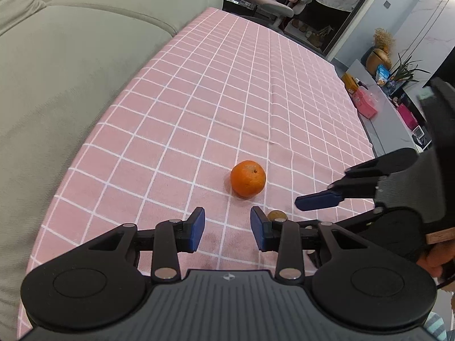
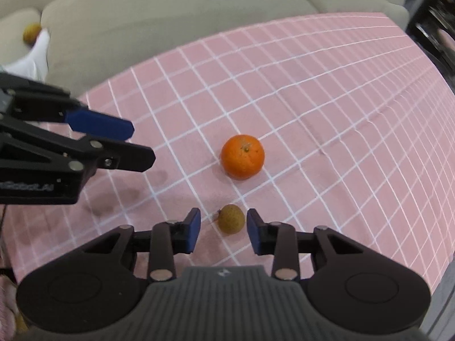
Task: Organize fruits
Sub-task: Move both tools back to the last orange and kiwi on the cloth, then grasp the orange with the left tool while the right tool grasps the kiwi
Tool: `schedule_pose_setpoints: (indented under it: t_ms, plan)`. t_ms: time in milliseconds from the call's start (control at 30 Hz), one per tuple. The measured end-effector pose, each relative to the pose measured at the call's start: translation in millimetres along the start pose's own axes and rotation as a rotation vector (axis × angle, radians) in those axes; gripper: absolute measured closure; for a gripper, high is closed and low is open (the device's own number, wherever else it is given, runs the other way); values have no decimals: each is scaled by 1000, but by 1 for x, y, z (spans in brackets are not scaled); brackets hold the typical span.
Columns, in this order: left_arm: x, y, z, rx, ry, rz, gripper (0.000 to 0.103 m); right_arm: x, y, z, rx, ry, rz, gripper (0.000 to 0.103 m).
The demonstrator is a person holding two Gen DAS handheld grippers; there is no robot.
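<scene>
Fruit comes in two pieces on the pink checked cloth [image 2: 327, 113]. Nearest, a small brown fruit [image 2: 231, 218] lies between the parted pads of the right gripper [image 2: 223, 228], untouched; an uneven squeeze could roll it away. Just beyond sits the orange [image 2: 242, 156], which it might bump. Left of the orange, the left gripper [image 1: 227, 228] hangs parted, holding nothing.

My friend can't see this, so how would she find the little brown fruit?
Look at the pink checked tablecloth beside the sofa. Two fruits lie on it: an orange and, nearer, the little brown fruit, lying between the open fingers of the right gripper. It is far smaller than the orange, dull brown and rough.
</scene>
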State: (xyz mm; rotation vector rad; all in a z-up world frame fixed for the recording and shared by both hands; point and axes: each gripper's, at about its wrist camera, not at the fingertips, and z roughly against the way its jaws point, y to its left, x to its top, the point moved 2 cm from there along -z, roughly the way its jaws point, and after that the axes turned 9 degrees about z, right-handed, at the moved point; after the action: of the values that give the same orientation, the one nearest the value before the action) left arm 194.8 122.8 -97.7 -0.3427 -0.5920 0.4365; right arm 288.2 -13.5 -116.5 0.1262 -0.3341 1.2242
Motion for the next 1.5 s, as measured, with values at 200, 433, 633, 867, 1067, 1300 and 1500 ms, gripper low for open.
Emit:
schedule_pose_setpoints:
  t_ms: [200,433,633,867,1067,1300,1500]
  plan:
    - [-2,-2,-12,-4,8,-25,61,3,-5,-23,12,65,25,74]
    - [2,-12,-22,-34,-10,-45,61,3,-11,-34,41,73,-4,80]
    - [7,-19,-35,-20,-21,-61,58,1,-11,-24,31,39,7,83]
    - [14,-33,-55,11,-37,-126,42,-8,-39,19,-57,-53,-45,83]
    - [10,-43,-73,47,-23,-173,40,-31,-72,47,-66,-140,-197,82]
    - [8,-47,-89,98,-23,-173,44,-61,-85,48,-72,-163,-302,82]
    - [10,-42,-89,82,-25,-125,55,-84,-83,52,-71,-184,-376,82]
